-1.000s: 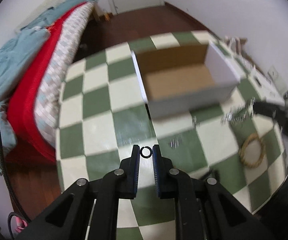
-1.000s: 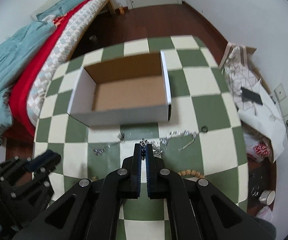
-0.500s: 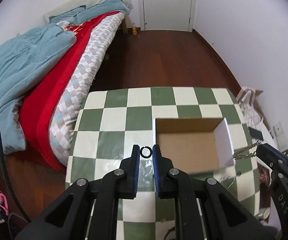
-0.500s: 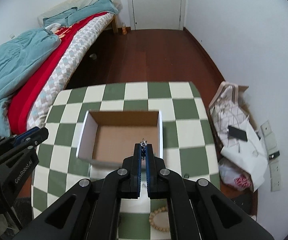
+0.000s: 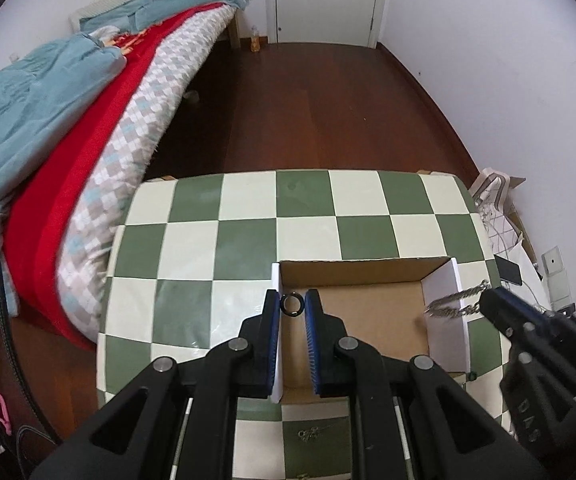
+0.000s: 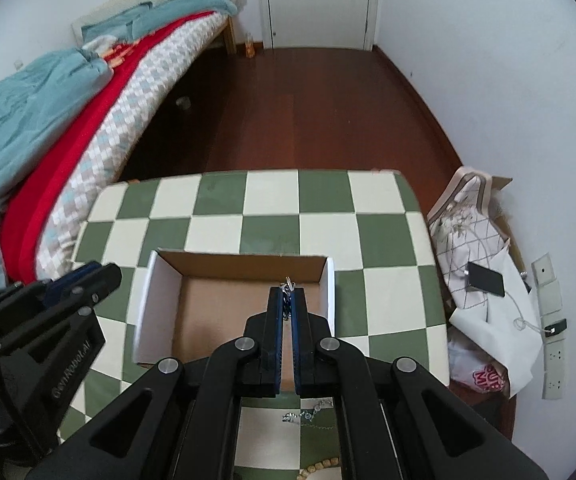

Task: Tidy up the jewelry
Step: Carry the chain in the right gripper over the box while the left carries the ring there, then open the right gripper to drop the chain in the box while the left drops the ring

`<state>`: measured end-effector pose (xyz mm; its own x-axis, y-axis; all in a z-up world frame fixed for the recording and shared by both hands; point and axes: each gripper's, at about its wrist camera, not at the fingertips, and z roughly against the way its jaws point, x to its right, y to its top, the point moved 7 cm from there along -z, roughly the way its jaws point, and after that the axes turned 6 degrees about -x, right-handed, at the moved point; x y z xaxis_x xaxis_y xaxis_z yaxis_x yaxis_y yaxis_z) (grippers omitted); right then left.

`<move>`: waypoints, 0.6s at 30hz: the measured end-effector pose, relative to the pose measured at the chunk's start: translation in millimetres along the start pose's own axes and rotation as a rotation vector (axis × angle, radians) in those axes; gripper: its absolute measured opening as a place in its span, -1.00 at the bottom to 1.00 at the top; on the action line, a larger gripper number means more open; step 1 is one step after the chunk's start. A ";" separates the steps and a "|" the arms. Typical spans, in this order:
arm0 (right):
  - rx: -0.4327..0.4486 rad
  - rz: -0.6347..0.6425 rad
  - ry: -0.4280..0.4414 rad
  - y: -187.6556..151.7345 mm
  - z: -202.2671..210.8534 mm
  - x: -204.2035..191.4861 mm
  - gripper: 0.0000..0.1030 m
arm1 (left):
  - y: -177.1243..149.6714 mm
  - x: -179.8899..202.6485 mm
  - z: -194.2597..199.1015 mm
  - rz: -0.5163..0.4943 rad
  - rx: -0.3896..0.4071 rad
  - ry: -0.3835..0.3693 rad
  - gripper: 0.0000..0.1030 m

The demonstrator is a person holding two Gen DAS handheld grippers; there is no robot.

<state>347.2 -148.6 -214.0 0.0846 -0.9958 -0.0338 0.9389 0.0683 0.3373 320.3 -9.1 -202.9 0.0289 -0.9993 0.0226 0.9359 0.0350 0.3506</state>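
Observation:
My left gripper (image 5: 292, 305) is shut on a small black ring (image 5: 291, 305) and holds it above the left edge of an open cardboard box (image 5: 372, 280) with white outer walls. My right gripper (image 6: 287, 294) is shut on a silver chain (image 6: 288, 283) above the same box (image 6: 247, 262); in the left wrist view the chain (image 5: 454, 304) hangs from its tip over the box's right wall. The box shows no jewelry on its visible floor.
The box sits on a green-and-white checkered table (image 5: 247, 240). More silver chain (image 6: 308, 416) and a wooden bead bracelet (image 6: 320, 466) lie near the table's front edge. A bed (image 5: 67, 120) stands left, bags and paper (image 6: 484, 264) lie on the floor right.
Both grippers have risen from the table and moved forward over the box, the left with the ring, the right lifting the chain off the table.

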 end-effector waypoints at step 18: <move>-0.175 0.037 -0.065 -28.7 -42.3 20.1 0.81 | 0.5 -15.5 3.5 0.033 0.019 0.071 0.98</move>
<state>336.1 -168.1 -264.2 0.1039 -0.9938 0.0387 0.9797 0.1090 0.1683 319.1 6.4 -199.8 0.0855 -0.9958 -0.0319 0.9271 0.0678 0.3687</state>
